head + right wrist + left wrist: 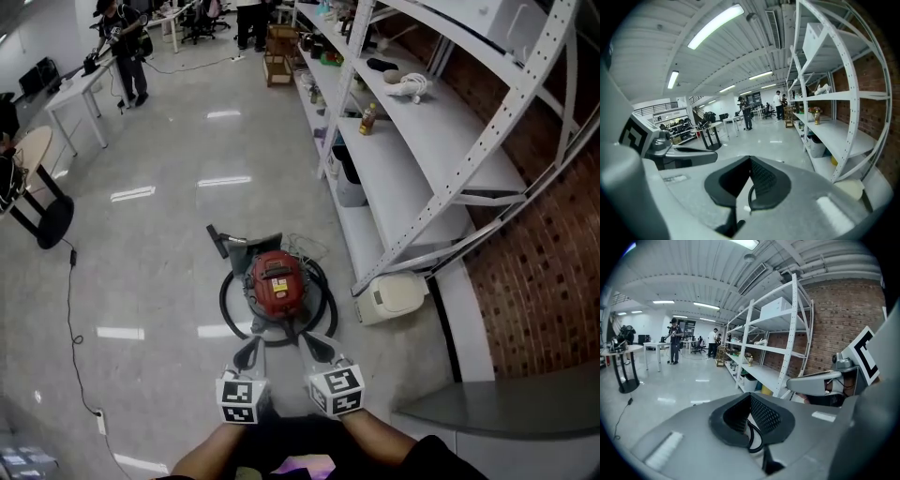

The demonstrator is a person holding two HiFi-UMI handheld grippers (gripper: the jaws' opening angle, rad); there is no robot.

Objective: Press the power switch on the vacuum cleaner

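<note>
Big glossy grey floor, with a long white shelving rack running up the right side against a brick wall. The red vacuum cleaner sits on the floor pretty much dead centre in the head view, next to the near end of the rack. Its black hose is looped around the body, and a dark nozzle sticks out at its far left. I honestly can't pick out the power switch from up here, the top just shows a pale panel.

Both grippers are low in the head view, side by side and pointing at the vacuum. The left gripper angles in from the left and the right gripper from the right. Their tips end just short of the near side of the hose loop, so neither one is touching the vacuum.

In its own view the left gripper has its pads meeting at the tip with nothing between them. It's the same for the right gripper, pinched together and holding nothing. Each one can see the other's marker cube off to the side.

Smaller stuff: a beige appliance sits on the floor just right of the vacuum, by the rack's foot. There's also a black-based round table far left and a thin cable trailing across the floor.
</note>
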